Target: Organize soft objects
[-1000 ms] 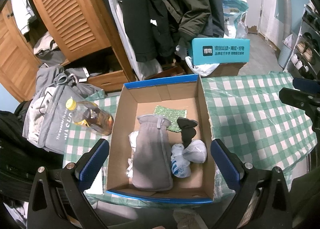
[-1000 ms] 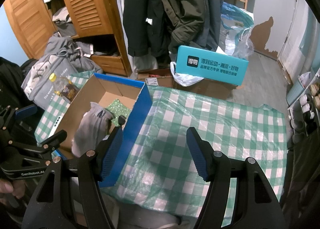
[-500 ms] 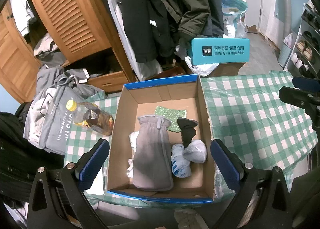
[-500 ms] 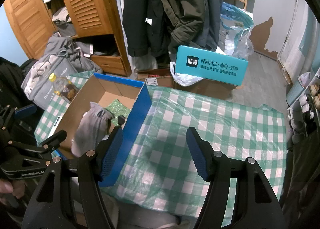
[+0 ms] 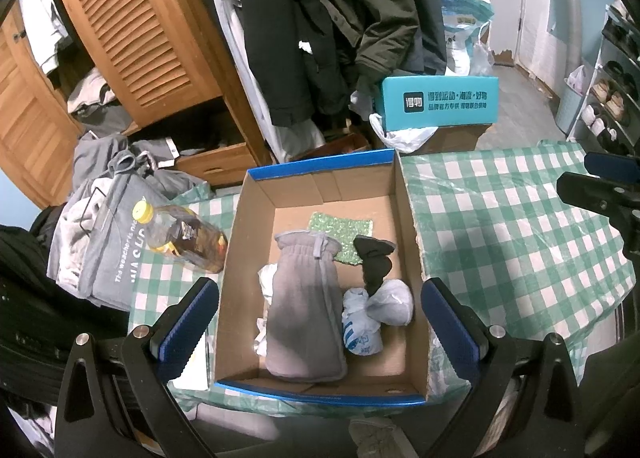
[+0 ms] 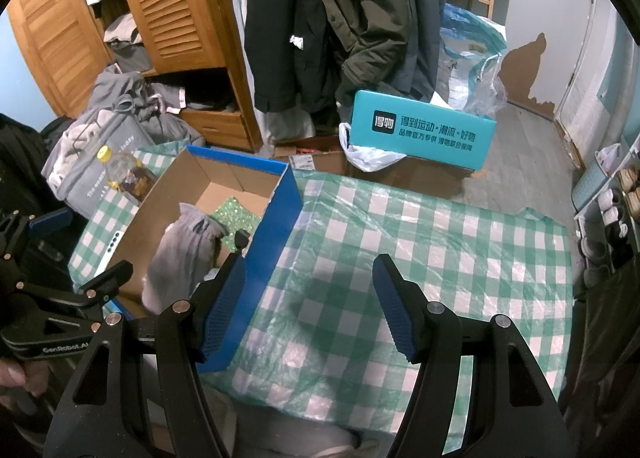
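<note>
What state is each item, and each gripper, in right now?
Cardboard box: open-topped, on the table.
Grey mitten: lying flat in the box.
Black sock: in the box.
White sock bundle: in the box.
Bottle: capped, on its side.
Left gripper: open, empty.
Right gripper: open, empty.

I note a clear plastic bottle with yellow cap (image 5: 182,236) lying on the green-and-white checked tablecloth (image 5: 512,242). Behind it I see a teal printed carton (image 5: 440,100), dark hanging coats (image 5: 320,26) and louvred wooden wardrobe doors (image 5: 132,26).
</note>
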Tool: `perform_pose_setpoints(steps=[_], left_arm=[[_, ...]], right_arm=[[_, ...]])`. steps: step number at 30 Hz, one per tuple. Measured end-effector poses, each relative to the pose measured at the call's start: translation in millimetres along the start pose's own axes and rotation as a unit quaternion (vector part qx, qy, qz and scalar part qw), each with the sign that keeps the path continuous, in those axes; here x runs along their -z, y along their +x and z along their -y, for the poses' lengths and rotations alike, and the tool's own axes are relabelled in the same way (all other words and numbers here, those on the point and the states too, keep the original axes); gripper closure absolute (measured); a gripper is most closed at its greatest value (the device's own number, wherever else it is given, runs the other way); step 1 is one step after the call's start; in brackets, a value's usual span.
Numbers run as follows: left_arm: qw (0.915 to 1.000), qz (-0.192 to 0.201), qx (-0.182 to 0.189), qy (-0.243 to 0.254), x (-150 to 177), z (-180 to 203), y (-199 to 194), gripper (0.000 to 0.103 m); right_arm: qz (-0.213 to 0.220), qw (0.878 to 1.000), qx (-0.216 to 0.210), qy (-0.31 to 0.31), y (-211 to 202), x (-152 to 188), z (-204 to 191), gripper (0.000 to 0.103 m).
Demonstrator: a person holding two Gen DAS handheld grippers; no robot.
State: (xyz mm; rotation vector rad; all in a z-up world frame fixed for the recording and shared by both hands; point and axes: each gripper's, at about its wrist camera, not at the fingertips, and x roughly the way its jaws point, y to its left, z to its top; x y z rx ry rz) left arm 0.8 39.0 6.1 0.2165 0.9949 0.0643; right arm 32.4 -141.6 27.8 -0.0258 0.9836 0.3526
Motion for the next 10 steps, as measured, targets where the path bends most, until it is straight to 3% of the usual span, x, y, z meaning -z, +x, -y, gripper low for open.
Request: perform_pose_setpoints(steps=[10], left_arm=[[1.0, -0.001, 0.004, -0.004, -1.7, -1.9, -2.8, 0.001]], right_arm=[[0.0, 1.0, 0.0, 0.0, -0.6, -0.6, 0.5, 0.038]])
